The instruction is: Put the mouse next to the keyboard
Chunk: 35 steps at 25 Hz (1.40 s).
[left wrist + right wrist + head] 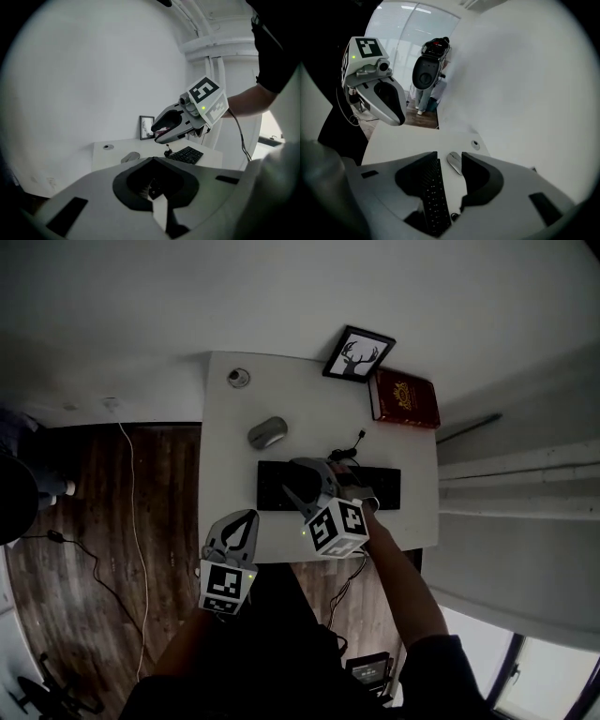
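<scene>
Office or home study, white desk (225, 427), keyboard (277, 486), framed picture (359, 354), book (405, 398), wooden floor (159, 493)

white desk (225, 451) against white wall (281, 287); dark wood floor (159, 493); window (401, 26), probably blinds.

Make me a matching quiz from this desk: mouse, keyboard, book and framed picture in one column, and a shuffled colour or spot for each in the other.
Things:
1. mouse
2. keyboard
3. book
4. framed picture

Descriptions:
A. dark red cover, back right of the desk
B. grey, beyond the keyboard's left end, not touching it
C. black frame, deer print, at the desk's back edge
D. black keys, nearest the desk's front edge

Pairs: 1-B, 2-D, 3-A, 4-C
</scene>
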### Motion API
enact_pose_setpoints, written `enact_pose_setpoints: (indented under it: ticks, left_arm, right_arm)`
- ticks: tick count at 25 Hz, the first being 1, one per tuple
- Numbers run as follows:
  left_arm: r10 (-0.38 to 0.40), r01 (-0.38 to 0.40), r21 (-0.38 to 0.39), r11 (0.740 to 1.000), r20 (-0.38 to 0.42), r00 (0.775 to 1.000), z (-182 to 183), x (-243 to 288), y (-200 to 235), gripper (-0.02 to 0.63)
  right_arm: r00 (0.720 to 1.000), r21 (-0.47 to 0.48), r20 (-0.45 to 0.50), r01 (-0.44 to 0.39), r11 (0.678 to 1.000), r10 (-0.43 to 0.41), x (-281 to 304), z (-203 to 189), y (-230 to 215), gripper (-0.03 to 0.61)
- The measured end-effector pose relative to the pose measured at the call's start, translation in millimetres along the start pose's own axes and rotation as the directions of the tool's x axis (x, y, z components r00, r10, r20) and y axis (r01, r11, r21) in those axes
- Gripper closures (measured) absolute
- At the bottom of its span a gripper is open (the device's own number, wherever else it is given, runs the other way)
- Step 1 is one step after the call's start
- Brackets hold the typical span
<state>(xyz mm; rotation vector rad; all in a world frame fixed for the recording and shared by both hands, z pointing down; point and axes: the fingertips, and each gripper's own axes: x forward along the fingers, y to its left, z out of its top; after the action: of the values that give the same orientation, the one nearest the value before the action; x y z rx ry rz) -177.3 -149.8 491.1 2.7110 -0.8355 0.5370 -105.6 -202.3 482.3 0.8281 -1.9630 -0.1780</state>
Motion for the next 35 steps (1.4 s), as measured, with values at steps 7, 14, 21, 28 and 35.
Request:
enact_pose_setpoints:
  ticks: [7, 14, 21, 28, 35]
  left_arm:
    - [0.058, -0.06, -0.058, 0.997, -0.044, 0.997, -7, 24, 16, 0.615]
    - [0.077, -0.085, -0.098, 0.992, -0.081, 0.994, -14, 45, 19, 0.615]
    - [0.088, -0.099, -0.088, 0.991, -0.124, 0.988, -22, 58, 23, 0.615]
    - [0.102, -0.119, -0.12, 0.986, -0.141, 0.985, -25, 64, 28, 0.615]
    - [0.114, -0.135, -0.154, 0.979, -0.139, 0.984, -26, 68, 34, 0.615]
  right_arm:
    - [0.983, -0.162, -0.065, -0.182, 0.97, 0.174, 65, -28, -21, 0.362]
    - [0.913, -0.288, -0.199, -0.401, 0.869, 0.355, 120, -58, -23, 0.308]
    - [0.846, -0.328, -0.291, -0.527, 0.784, 0.447, 157, -78, -14, 0.278]
    - [0.814, -0.331, -0.301, -0.577, 0.747, 0.496, 174, -77, -19, 0.27]
    - [0.749, -0.315, -0.345, -0.66, 0.682, 0.565, 186, -77, -13, 0.265]
